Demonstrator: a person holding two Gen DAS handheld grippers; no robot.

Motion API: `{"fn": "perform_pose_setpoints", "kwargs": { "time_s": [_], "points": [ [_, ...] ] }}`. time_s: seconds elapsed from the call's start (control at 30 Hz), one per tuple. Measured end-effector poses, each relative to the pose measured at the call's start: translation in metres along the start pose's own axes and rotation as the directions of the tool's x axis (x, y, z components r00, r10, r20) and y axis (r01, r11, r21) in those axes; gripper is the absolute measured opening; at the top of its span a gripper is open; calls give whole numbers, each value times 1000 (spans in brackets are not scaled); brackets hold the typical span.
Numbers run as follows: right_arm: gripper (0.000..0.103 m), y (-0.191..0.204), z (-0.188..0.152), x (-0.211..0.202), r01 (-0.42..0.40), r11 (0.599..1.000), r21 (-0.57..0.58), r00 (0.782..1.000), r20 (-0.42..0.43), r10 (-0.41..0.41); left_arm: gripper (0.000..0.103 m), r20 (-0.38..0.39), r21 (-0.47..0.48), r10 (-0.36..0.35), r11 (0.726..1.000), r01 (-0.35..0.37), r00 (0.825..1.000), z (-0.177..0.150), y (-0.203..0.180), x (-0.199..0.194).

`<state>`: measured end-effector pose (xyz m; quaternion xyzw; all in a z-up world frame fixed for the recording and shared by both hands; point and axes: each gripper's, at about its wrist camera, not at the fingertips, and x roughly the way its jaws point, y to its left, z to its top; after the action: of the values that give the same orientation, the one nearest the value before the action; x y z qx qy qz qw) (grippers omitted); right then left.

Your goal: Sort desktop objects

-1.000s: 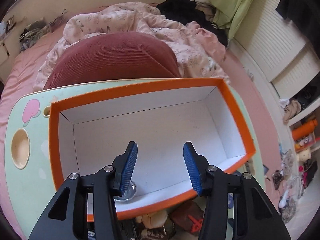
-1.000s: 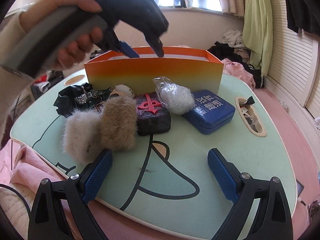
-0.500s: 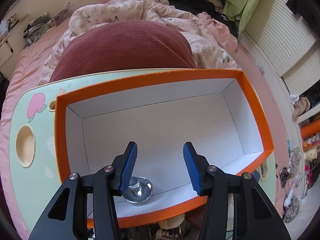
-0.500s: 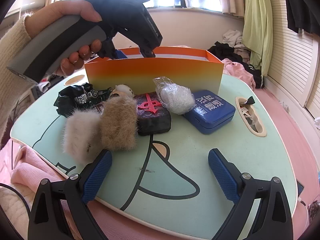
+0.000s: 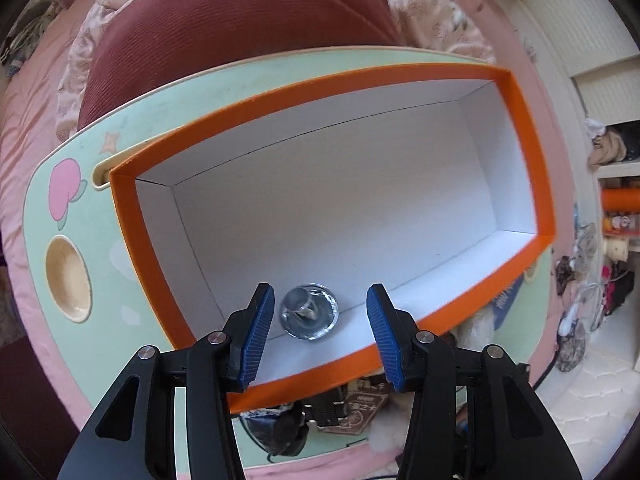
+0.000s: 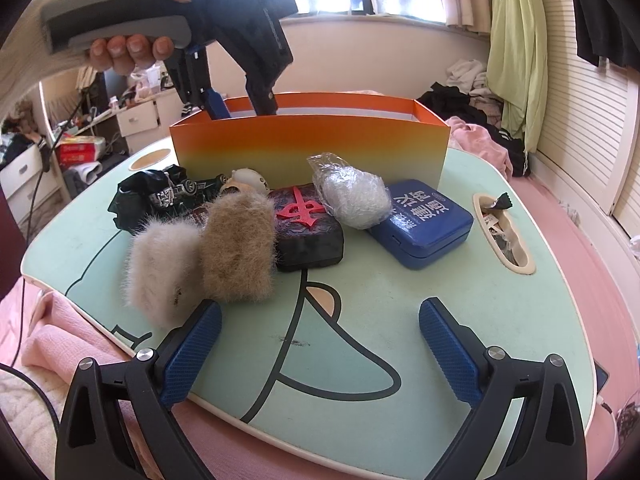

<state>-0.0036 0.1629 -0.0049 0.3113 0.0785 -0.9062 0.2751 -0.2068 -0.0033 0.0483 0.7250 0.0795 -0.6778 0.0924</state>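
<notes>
Beside the orange box (image 6: 308,148), a Chinese-lettered blue case (image 6: 422,222); both grippers (image 5: 320,334) (image 6: 320,354) gape.

A dark red corduroy cushion (image 5: 236,36) fills twelve o'clock in the left wrist view, with a rumpled pink floral quilt (image 5: 436,8) behind it. In the right wrist view a green curtain (image 6: 516,40) hangs at one o'clock beside white louvred doors (image 6: 592,128), and white drawers (image 6: 140,118) stand at ten o'clock.

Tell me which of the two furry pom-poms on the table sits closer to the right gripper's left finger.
The paler, greyish-cream pom-pom. It lies just beyond the right gripper on its left side, while the tan-brown pom-pom touching it stands farther back, against the black block.
</notes>
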Motion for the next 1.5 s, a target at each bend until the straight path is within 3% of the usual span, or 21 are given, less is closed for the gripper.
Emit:
{"fn": "perform_pose_setpoints", "kwargs": {
  "time_s": [0.1, 0.23, 0.4, 0.43, 0.47, 0.5, 0.53, 0.73, 0.87, 0.97, 1.0, 1.07, 1.1, 1.13, 1.17, 1.3, 1.4, 1.43, 1.5],
  "points": [
    [99, 0, 1, 2, -3, 1000, 0, 1000, 1, 3, 50, -46, -21, -21, 1000, 20, 999, 3, 0, 13],
    [100, 0, 1, 3, -5, 1000, -3, 1000, 2, 5, 65, -41, 12, 9, 1000, -8, 999, -2, -12, 18],
    [100, 1, 0, 2, -8, 1000, -3, 1000, 4, 8, 66, -48, 41, 72, 997, -70, 996, -8, -22, 17],
    [100, 1, 0, 2, -9, 1000, -3, 1000, 5, 9, 59, -36, 42, 79, 996, -77, 996, -9, -22, 15],
    [100, 1, 0, 2, -8, 1000, -2, 1000, 6, 8, 43, -28, 33, 85, 996, -84, 996, -10, -21, 14],
    [100, 1, 0, 2, -7, 1000, -1, 1000, 7, 7, 18, -37, 18, 116, 993, -115, 993, -10, -18, 16],
    [100, 1, 0, 2, -6, 1000, 0, 1000, 7, 6, 13, -28, 10, 145, 989, -145, 989, -11, -14, 18],
    [100, 0, 0, 2, -2, 1000, 4, 1000, 8, 2, 6, 0, 4, 77, 997, -77, 997, -18, 1, 19],
    [101, 0, 0, 2, -2, 1000, 4, 1000, 7, 1, 6, 65, 3, 7, 1000, -8, 998, -25, 1, -15],
    [101, -2, 0, 1, -1, 1000, 4, 1000, 7, 1, 6, 60, 8, -53, 999, 52, 997, -31, -5, -36],
    [101, -2, 0, 2, -2, 1000, 4, 1000, 7, 2, 11, 63, 14, -73, 997, 72, 995, -33, -9, -43],
    [101, -2, 0, 1, -1, 1000, 4, 1000, 7, 1, 46, 76, -6, -128, 992, 128, 989, -34, -18, -51],
    [101, -2, 0, 1, -1, 1000, 3, 1000, 8, 1, 78, 74, -13, -129, 991, 130, 989, -30, -17, -49],
    [101, -2, -1, 1, -1, 1000, 4, 1000, 8, 1, 86, 62, -5, -111, 994, 112, 992, -32, -19, -42],
    [101, -3, 0, 1, -2, 1000, 4, 1000, 8, 2, 86, 47, 13, -87, 996, 87, 995, -45, -19, -37],
    [101, -6, 1, 0, -1, 1000, 3, 1000, 10, 1, 89, -9, 13, -40, 999, 40, 999, -41, -17, -11],
    [101, -5, 1, 0, 1, 1000, 0, 1000, 13, -1, 87, -21, 23, 79, 997, -78, 997, -41, -20, 2],
    [101, -7, 1, 0, 0, 1000, 1, 1000, 13, 0, 79, -28, 38, 122, 992, -121, 992, -43, -23, 7],
    [101, -8, 1, 1, -1, 1000, 3, 1000, 10, 1, 76, -20, 55, 155, 987, -154, 988, -47, -27, 7]
  ]
}}
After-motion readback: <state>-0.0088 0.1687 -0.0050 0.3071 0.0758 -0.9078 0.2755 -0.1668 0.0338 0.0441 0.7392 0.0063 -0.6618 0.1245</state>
